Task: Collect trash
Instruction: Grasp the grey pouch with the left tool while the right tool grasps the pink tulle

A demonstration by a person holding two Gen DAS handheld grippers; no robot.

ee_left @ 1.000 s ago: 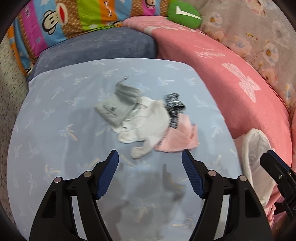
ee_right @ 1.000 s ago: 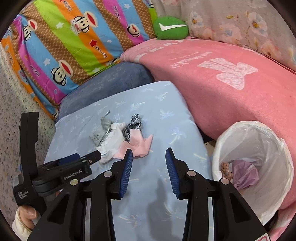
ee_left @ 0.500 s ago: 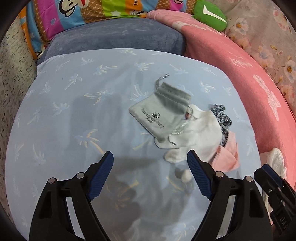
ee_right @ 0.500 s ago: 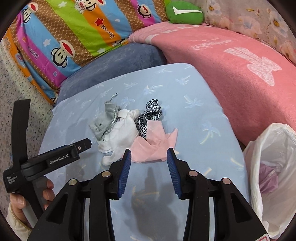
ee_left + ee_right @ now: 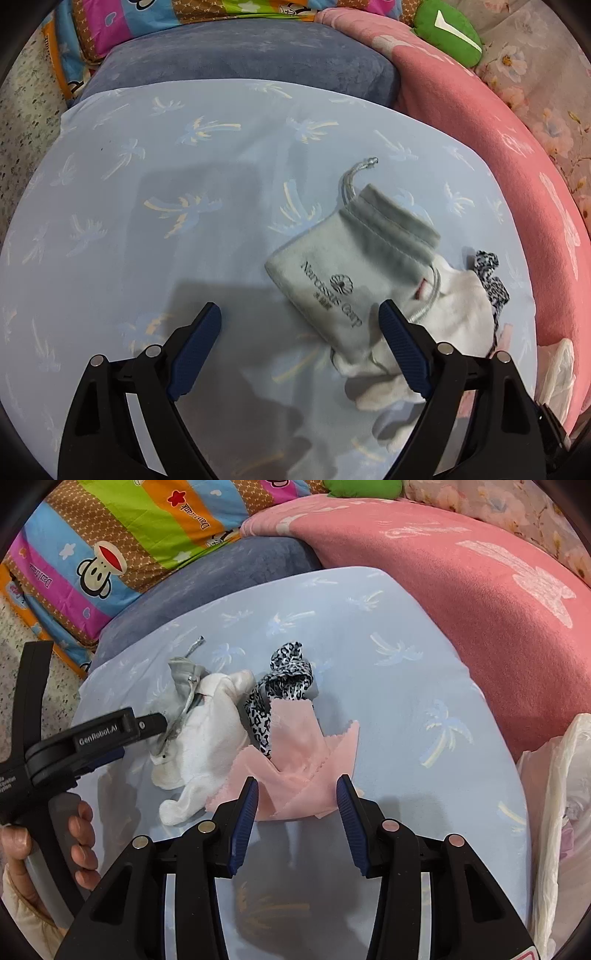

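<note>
A pile of scraps lies on the light blue palm-print cushion [image 5: 147,221]. A grey drawstring pouch [image 5: 351,266] rests on a white sock [image 5: 461,306], beside a leopard-print scrap [image 5: 284,686] and a pink cloth [image 5: 299,757]. My left gripper [image 5: 299,332] is open, low over the cushion, with the pouch's near corner between its fingers. My right gripper [image 5: 297,808] is open just above the near edge of the pink cloth. The left gripper also shows in the right wrist view [image 5: 122,731], over the pouch [image 5: 184,675].
A white-lined trash bin [image 5: 554,794] stands at the right edge, with purple trash inside. A pink blanket [image 5: 461,590] rises on the right, a dark blue cushion [image 5: 240,55] behind, and a striped monkey-print quilt [image 5: 129,535] at the back left.
Both grippers have come down and closer to the pile. The left one has swung left onto the grey pouch. The right one has closed in on the pink cloth, away from the bin.
</note>
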